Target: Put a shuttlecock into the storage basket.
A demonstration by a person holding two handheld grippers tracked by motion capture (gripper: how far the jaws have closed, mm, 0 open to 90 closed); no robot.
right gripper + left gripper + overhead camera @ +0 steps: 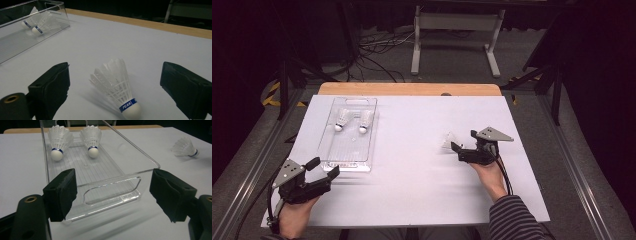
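Right gripper view shows a white shuttlecock (117,86) lying on its side on the white table (150,50), cork toward the camera, a blue band reading PEAK above the cork; it sits between the wide-apart jaws of the right gripper (463,145), touching neither; that claw is released. High view places the left gripper (323,168) at the near end of a clear plastic bin (368,145), jaws spread and holding nothing; two more shuttlecocks (59,141) lie inside the bin at its far end, corks facing the near end.
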